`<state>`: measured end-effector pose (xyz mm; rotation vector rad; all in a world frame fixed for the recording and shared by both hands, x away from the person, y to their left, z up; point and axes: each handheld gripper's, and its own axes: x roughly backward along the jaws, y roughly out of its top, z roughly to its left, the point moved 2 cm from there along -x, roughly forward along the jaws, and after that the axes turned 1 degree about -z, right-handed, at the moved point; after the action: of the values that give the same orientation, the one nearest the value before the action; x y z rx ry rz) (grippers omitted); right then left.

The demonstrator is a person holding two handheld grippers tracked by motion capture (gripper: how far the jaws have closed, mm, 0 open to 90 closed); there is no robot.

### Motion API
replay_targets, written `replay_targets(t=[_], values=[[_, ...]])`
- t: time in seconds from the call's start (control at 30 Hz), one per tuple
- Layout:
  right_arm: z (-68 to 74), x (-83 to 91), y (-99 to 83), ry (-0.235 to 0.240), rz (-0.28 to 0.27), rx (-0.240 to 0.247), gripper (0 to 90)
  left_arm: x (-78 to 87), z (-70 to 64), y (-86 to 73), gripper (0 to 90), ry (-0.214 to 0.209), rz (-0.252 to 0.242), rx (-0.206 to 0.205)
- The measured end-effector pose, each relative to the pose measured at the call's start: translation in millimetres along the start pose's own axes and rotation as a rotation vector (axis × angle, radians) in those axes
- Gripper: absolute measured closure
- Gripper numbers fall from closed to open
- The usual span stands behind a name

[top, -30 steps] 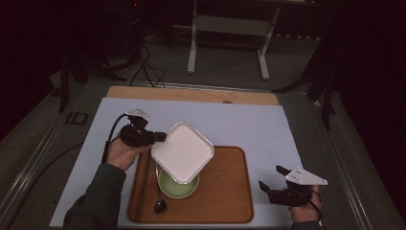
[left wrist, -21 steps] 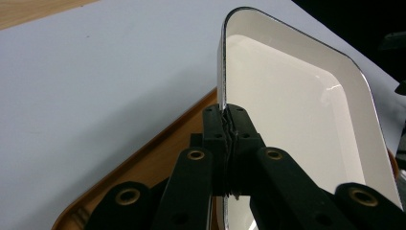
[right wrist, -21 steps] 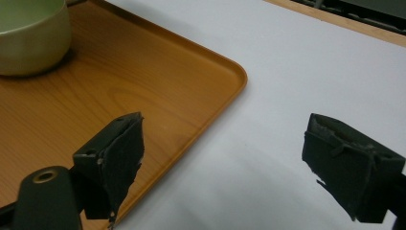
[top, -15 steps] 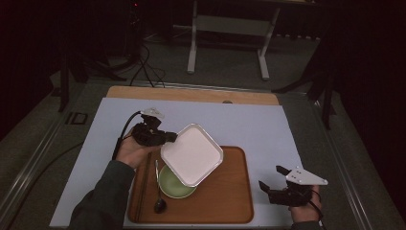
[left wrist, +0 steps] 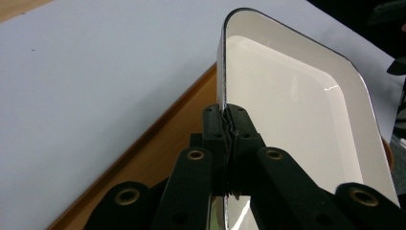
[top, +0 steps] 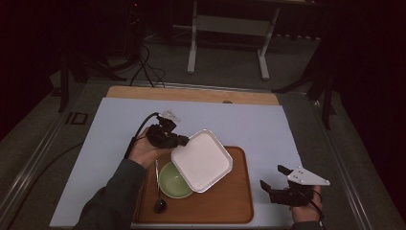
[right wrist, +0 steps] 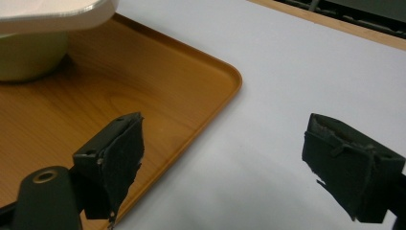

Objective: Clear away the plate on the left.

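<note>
My left gripper is shut on the rim of a white square plate, which it holds tilted in the air over the wooden tray. Seen from the left gripper view, the jaws of the left gripper pinch the white plate at its edge. Under the plate a green bowl sits on the tray, partly covered by it. A spoon lies to the left of the bowl. My right gripper stands open and empty off the tray's right edge; in its own view the right gripper hangs over the tray rim.
The tray lies on a white mat that covers a wooden table. Behind the table stands a metal frame on a dark floor. Bare mat stretches to the left and at the back.
My left gripper has carried the plate to the right and a little nearer, so it now covers more of the bowl. The right gripper has stayed put.
</note>
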<state>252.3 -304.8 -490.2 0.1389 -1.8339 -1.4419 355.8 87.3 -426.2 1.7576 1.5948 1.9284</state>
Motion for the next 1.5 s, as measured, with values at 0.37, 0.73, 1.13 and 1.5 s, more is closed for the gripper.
replay_targets(t=[0.37,0.73,1.13,1.5], values=[[-4.4,3.3,-0.8,-0.011,-0.022,-0.04,13.6,-21.1,-18.7,9.0,88.6,-0.02,0.058,-0.075],[-4.8,3.5,-1.2,-0.01,-0.024,-0.041,13.6,-41.6,-30.0,15.8,88.5,-0.043,0.084,-0.104],[-5.1,4.2,-1.4,-0.012,-0.025,-0.04,13.6,-63.0,-45.5,17.9,87.3,-0.072,0.144,-0.153],[-5.4,4.4,-1.5,-0.012,-0.026,-0.041,13.6,-87.8,-58.5,15.9,87.3,-0.099,0.212,-0.184]])
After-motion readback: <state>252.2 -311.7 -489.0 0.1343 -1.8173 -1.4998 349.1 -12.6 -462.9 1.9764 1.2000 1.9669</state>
